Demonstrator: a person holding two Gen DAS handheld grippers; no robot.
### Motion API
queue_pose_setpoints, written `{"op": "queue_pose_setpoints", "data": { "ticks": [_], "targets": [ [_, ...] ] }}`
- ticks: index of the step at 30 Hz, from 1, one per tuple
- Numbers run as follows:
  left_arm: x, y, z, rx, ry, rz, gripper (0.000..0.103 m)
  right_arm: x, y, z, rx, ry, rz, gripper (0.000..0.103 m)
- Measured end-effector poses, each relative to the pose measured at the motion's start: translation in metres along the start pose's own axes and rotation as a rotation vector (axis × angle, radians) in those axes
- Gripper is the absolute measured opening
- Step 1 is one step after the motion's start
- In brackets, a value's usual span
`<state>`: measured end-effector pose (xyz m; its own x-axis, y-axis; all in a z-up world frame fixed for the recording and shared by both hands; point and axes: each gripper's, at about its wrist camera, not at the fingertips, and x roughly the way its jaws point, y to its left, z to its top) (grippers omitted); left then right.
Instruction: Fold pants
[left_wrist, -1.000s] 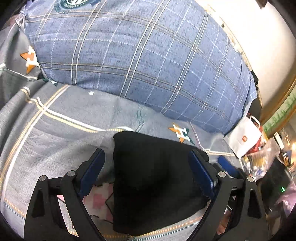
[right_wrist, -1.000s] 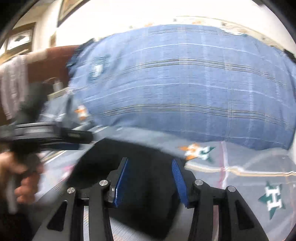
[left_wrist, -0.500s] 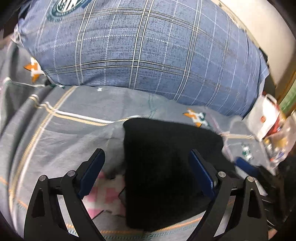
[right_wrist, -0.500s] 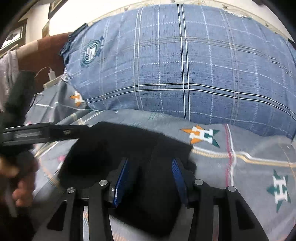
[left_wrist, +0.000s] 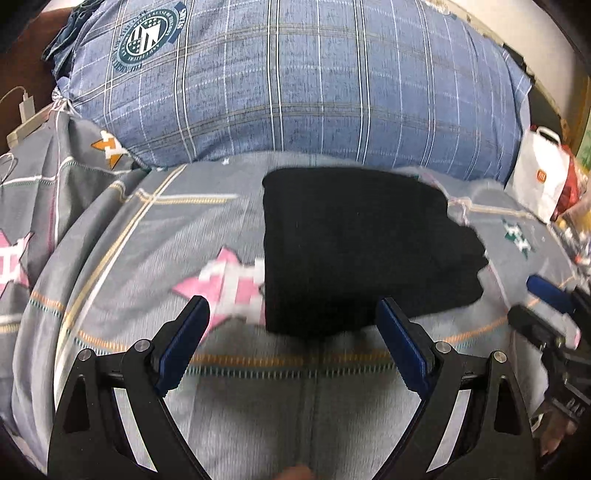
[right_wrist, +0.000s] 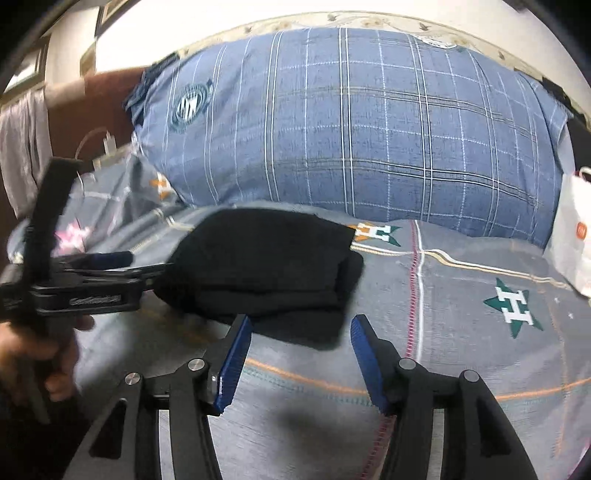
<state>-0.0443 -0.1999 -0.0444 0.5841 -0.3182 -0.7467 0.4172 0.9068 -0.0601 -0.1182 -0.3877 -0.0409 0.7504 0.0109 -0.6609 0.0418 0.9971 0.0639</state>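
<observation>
Lying folded into a compact dark bundle, the black pants (left_wrist: 354, 254) rest on the grey bedsheet (left_wrist: 140, 236) of a bed, just in front of a large blue plaid pillow (left_wrist: 295, 81) bearing a round crest. The sheet carries star motifs: pink, orange and green, each with a white letter H. Left claw (left_wrist: 291, 328): blue pads spread wide, near edge of the pants between the tips, pads not pressing on the cloth. Right claw (right_wrist: 301, 347): jaws opening, blue pads standing apart just short of the bundle's near edge, nothing pinched between them. In the right wrist view the left claw reaches in from the left side beside the pants, carried by a person's hand (right_wrist: 33, 354). A white paper bag (left_wrist: 539, 177) with an orange logo stands at the bed's right edge. A white charger (left_wrist: 27, 107) with a cable lies at the far left.
</observation>
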Motion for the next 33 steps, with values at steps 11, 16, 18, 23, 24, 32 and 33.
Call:
{"op": "queue_pose_setpoints", "data": {
  "ticks": [11, 16, 18, 23, 24, 32, 33],
  "targets": [
    [0.004, -0.026, -0.01, 0.095, -0.003, 0.004, 0.102, 0.0, 0.002, -0.002, -0.033, -0.002, -0.03, 0.054],
    [0.005, -0.032, -0.011, 0.108, -0.001, 0.002, 0.102, 0.0, 0.0, 0.0, -0.016, -0.012, -0.034, 0.054],
    [0.003, -0.03, -0.011, 0.097, -0.012, -0.002, 0.102, 0.0, -0.001, 0.001, -0.01, -0.015, -0.035, 0.054],
    [-0.004, -0.026, -0.011, 0.085, -0.068, -0.023, 0.102, 0.0, 0.0, 0.001, -0.017, -0.014, -0.036, 0.054],
    [-0.004, -0.028, -0.011, 0.096, -0.075, -0.022, 0.102, 0.001, 0.0, 0.001, -0.019, -0.013, -0.037, 0.054],
    [0.001, -0.033, -0.011, 0.121, -0.038, -0.012, 0.102, -0.001, -0.002, 0.001, -0.01, -0.017, -0.051, 0.054],
    [0.003, -0.033, -0.011, 0.122, -0.03, -0.006, 0.102, -0.001, -0.003, 0.001, -0.008, -0.018, -0.053, 0.054]
  ]
}}
